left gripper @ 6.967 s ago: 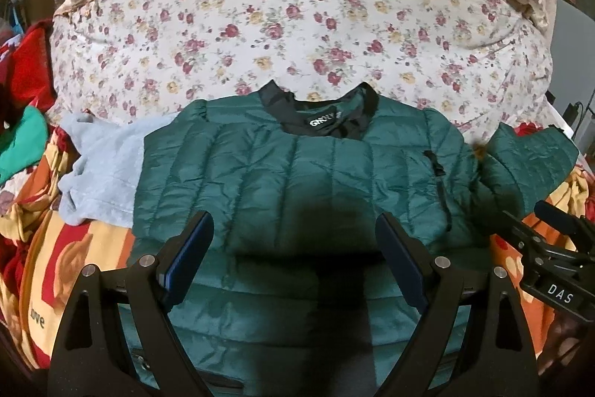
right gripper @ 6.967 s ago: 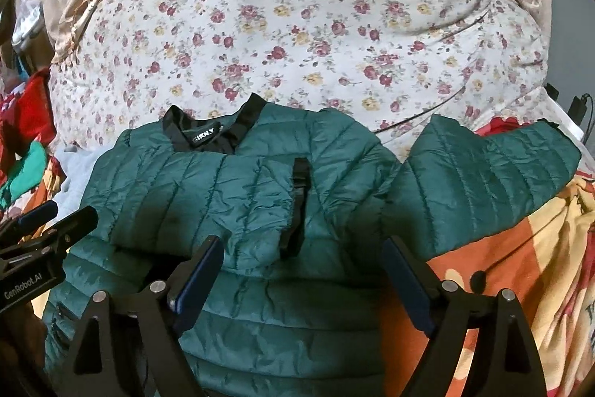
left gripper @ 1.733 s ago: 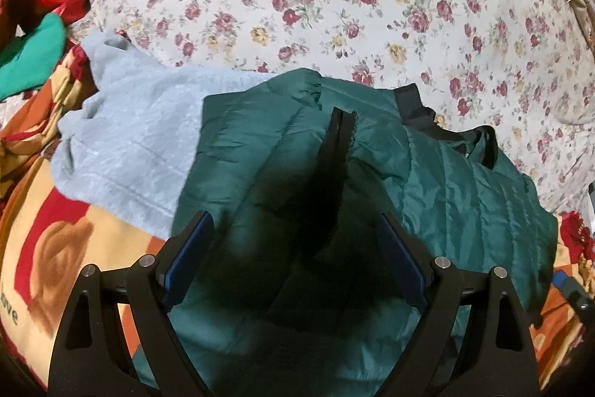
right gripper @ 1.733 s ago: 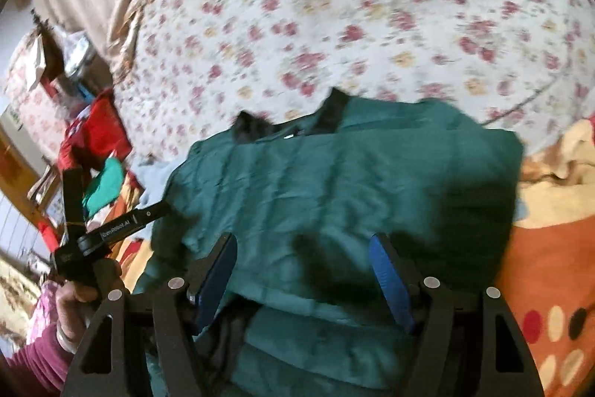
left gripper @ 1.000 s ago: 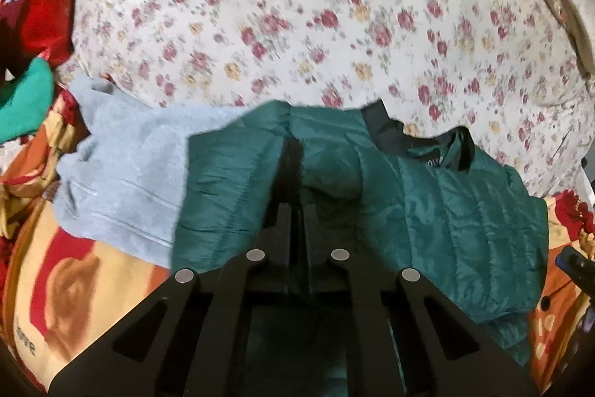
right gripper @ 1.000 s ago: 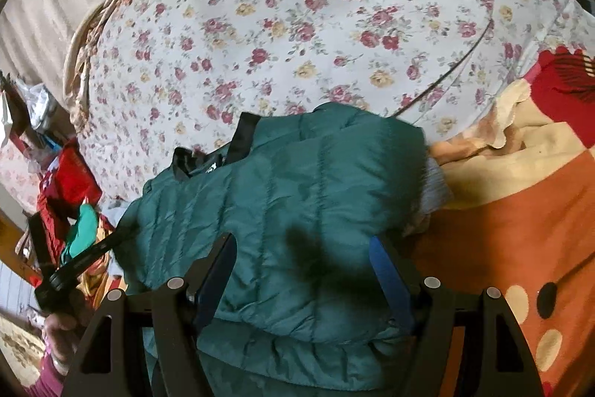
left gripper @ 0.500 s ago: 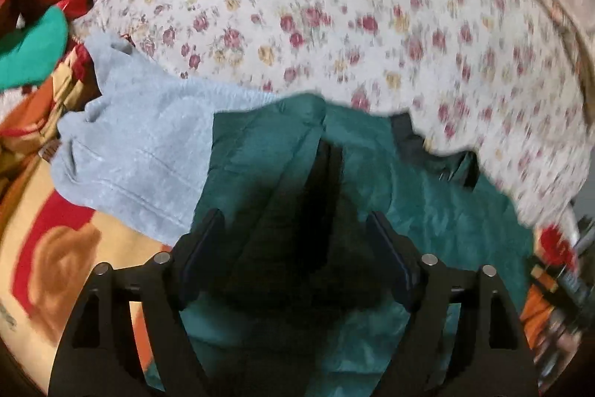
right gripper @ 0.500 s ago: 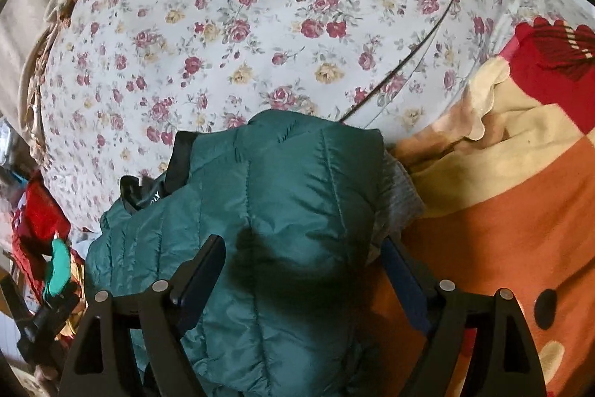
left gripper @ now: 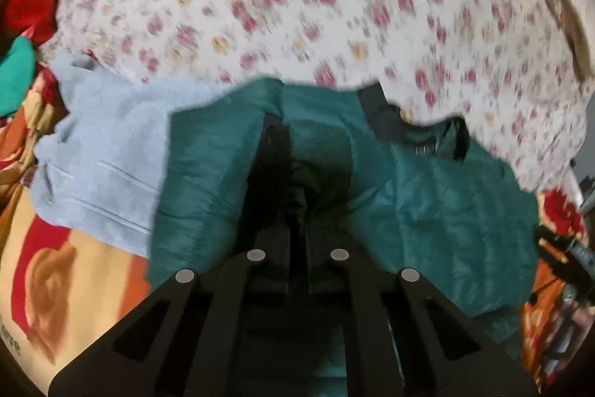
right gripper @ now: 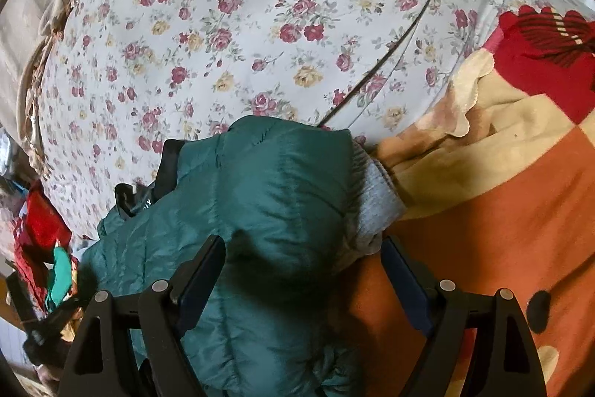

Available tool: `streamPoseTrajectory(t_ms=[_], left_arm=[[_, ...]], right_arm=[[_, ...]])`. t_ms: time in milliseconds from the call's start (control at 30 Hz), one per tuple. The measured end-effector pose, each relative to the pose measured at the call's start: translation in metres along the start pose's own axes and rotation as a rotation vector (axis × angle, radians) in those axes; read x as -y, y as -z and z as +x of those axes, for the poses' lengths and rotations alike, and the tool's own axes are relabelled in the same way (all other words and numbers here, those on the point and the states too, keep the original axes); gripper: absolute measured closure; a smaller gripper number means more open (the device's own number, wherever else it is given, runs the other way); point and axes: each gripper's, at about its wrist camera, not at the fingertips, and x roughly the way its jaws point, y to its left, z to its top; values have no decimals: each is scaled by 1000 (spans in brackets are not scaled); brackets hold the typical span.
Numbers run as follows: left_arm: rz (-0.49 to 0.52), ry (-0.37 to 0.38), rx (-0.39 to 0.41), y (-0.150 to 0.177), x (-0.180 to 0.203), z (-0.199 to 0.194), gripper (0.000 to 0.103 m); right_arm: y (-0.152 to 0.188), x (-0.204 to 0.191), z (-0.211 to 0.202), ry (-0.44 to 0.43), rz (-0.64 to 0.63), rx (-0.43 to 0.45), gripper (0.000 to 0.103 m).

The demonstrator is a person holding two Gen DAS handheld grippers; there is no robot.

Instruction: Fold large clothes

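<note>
Surroundings: grey garment [left gripper: 100, 151] left of the left gripper [left gripper: 296, 211]; floral sheet [right gripper: 260, 25] beyond.
Left jaws: closed, just snapped shut; whether they pinch the green jacket [left gripper: 427, 203] is unclear.
Right gripper [right gripper: 303, 274]: jaws wide, recently opening; jacket edge between them, unpinched.

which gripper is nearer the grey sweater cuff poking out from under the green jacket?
Right. The right gripper stands open at the jacket's edge, the grey cuff just beyond its right finger. The left gripper is shut over the jacket's other side.
</note>
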Motion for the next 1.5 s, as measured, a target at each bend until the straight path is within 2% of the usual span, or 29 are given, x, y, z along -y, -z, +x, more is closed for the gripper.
streamPoseTrajectory(t_ms=[133, 267, 300, 333, 367, 433, 500, 533, 600, 667, 700, 733, 767, 800, 833, 967, 1067, 1200, 1300, 1433, 1500], left_arm=[[-14, -54, -11, 2, -17, 4, 99], [-8, -65, -27, 10, -13, 12, 99], [-3, -70, -23, 11, -13, 12, 99], [-1, -73, -19, 11, -12, 11, 99], [-2, -76, -11, 9, -12, 11, 99], [-13, -83, 3, 5, -14, 10, 99], [-12, -74, -15, 3, -15, 16, 99], [-8, -69, -25, 4, -13, 20, 99], [10, -44, -50, 9, -5, 25, 98], [29, -43, -59, 13, 2, 25, 97], [39, -59, -55, 13, 4, 24, 94], [47, -64, -56, 12, 4, 23, 87], [49, -65, -57, 10, 2, 20, 74], [46, -65, -53, 9, 0, 17, 67], [39, -65, -43, 9, -3, 12, 59], [35, -82, 6, 7, -9, -7, 56], [60, -90, 31, 8, 1, -11, 51], [108, -99, 8, 15, 18, 4, 50], [159, -165, -34, 21, 28, 32, 49], [128, -164, -38, 22, 22, 53, 31], [113, -158, -46, 21, 19, 56, 31]], right_arm=[[-2, -8, 15, -27, 4, -17, 17], [-3, -20, 38, -81, -10, -57, 17], [-5, -27, 43, -82, -52, -67, 26], [-7, -31, 44, -55, -84, -59, 46], [-12, -38, 42, -20, -126, -43, 51], [-22, -45, 34, -29, -164, -18, 65], [-25, -48, 32, -2, -212, 7, 69], [-23, -47, 41, 59, -253, 7, 69], [-19, -37, 59, 117, -252, -34, 69], [-18, -26, 58, 90, -193, -14, 69], [-20, -23, 52, 78, -175, -3, 66], [-23, -19, 45, 81, -141, -4, 54], [-25, -16, 36, 103, -113, -10, 48], [-27, -15, 27, 118, -101, -11, 45], [-26, -14, 13, 115, -101, 0, 45], [-12, -28, -26, 63, -171, 21, 45], [13, -53, -32, -20, -237, 9, 45], [37, -85, -8, -34, -342, -44, 45], [55, -95, 29, 62, -429, -94, 45], [61, -81, 53, 54, -403, -72, 44], [60, -82, 49, 53, -406, -67, 45]])
